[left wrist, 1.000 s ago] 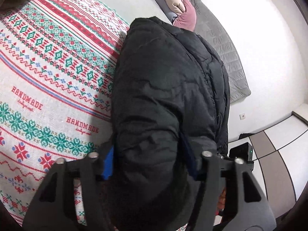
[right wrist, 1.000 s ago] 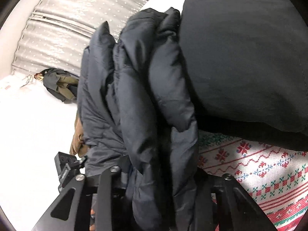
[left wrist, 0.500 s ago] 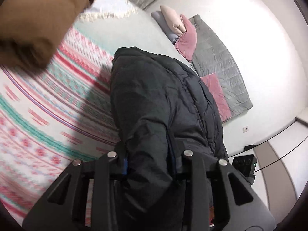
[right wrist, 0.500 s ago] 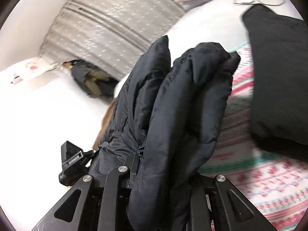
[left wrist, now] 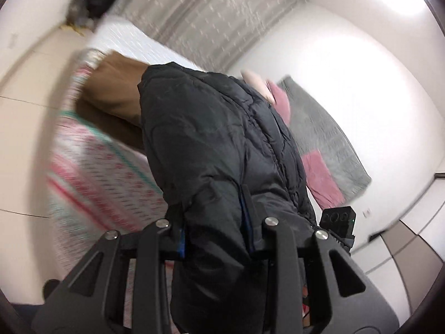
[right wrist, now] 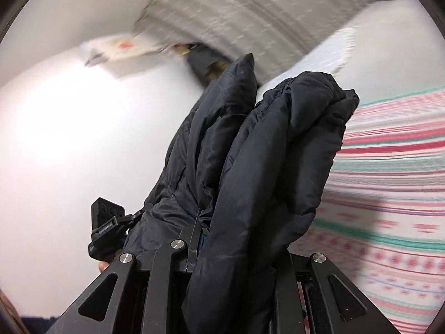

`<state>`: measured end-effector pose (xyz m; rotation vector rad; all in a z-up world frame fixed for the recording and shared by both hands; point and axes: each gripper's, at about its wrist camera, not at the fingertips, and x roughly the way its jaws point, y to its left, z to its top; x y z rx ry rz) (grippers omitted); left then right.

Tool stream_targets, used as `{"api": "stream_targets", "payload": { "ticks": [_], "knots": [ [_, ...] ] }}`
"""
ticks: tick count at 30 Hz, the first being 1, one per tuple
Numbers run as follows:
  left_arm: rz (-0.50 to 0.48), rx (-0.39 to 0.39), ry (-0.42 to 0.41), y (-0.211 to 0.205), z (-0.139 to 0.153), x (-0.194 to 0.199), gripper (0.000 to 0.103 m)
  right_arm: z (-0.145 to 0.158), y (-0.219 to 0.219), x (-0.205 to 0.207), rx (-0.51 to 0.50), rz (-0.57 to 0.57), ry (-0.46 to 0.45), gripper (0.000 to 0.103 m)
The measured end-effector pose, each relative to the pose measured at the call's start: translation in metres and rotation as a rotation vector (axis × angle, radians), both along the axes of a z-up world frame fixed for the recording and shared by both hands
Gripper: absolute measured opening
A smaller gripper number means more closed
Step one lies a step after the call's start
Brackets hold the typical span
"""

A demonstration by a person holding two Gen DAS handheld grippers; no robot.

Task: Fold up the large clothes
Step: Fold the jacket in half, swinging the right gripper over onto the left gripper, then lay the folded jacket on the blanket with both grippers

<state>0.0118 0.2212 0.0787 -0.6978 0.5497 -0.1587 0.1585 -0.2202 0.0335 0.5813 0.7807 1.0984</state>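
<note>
Black puffer jacket (left wrist: 211, 150), quilted, slightly shiny shell, bunched and gathered into thick folds. In the left wrist view it fills the centre of the frame, rising from the lower middle up to a rounded top edge at upper centre; a stitched seam runs down its right side. Fabric is lifted clear of the patterned blanket at the left of the frame.

Right wrist view: same jacket (right wrist: 258, 167) stands in two puffy lobes, one narrow and pointed at upper centre, one broader just right of it, layers stacked and creased. The bulk hangs down to the lower centre of the frame. Edges slightly blurred.
</note>
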Motion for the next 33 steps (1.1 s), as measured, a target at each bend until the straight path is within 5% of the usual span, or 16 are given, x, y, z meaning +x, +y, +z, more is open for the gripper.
{"api": "stream_targets", "payload": {
  "ticks": [4, 7, 9, 21, 28, 33],
  "knots": [
    [0.099, 0.055, 0.055, 0.021, -0.045, -0.034, 0.033, -0.031, 0.058, 0.008, -0.075, 0.074, 0.025, 0.019],
    [0.116, 0.0, 0.205, 0.038, -0.112, -0.023, 0.035, -0.084, 0.086, 0.024, -0.21, 0.083, 0.139, 0.02],
    [0.11, -0.034, 0.214, 0.05, -0.142, -0.02, 0.037, -0.119, 0.098, 0.027, -0.302, 0.086, 0.202, 0.025],
    [0.079, 0.118, 0.176, 0.033, -0.123, -0.012, 0.043, -0.148, 0.081, 0.01, -0.268, 0.019, 0.261, 0.033],
    [0.058, 0.208, 0.182, 0.02, -0.113, -0.011, 0.054, -0.155, 0.052, -0.003, -0.323, -0.011, 0.28, 0.056],
    [0.059, 0.184, 0.185, 0.034, -0.105, -0.019, 0.057, -0.136, 0.052, 0.013, -0.47, -0.033, 0.212, 0.075]
  ]
}}
